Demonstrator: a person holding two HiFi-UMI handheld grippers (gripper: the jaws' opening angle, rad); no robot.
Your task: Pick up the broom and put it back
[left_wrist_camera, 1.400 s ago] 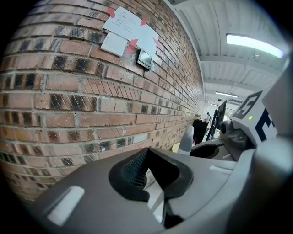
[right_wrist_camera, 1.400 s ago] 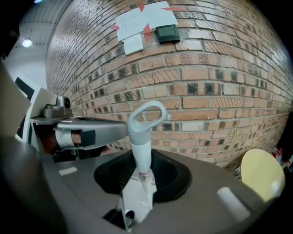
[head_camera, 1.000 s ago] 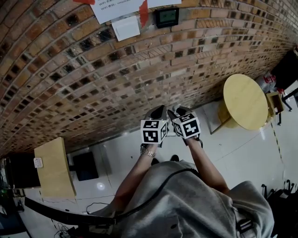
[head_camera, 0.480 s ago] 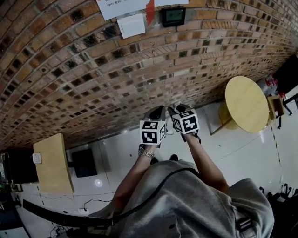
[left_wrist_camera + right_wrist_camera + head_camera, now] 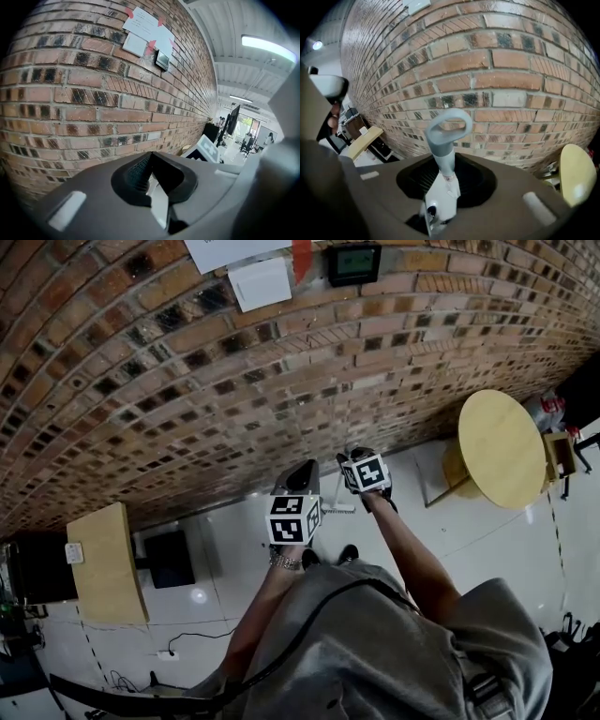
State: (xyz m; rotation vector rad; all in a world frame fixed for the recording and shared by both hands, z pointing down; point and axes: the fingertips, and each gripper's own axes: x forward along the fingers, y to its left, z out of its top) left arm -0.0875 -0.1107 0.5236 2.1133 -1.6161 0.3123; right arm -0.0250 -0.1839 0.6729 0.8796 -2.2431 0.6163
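Pick-up complete: right gripper (image 5: 445,178) clamps the white, grey-looped plastic broom handle (image 5: 443,152); left gripper (image 5: 149,169) closed, empty; return judged outstanding.

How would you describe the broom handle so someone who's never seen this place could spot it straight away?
Face the long brick wall. In front of it the right claw is closed on a white broom handle that pokes out beyond its tips. It ends in a pale grey-blue loop, unlike the yellow round table nearby.
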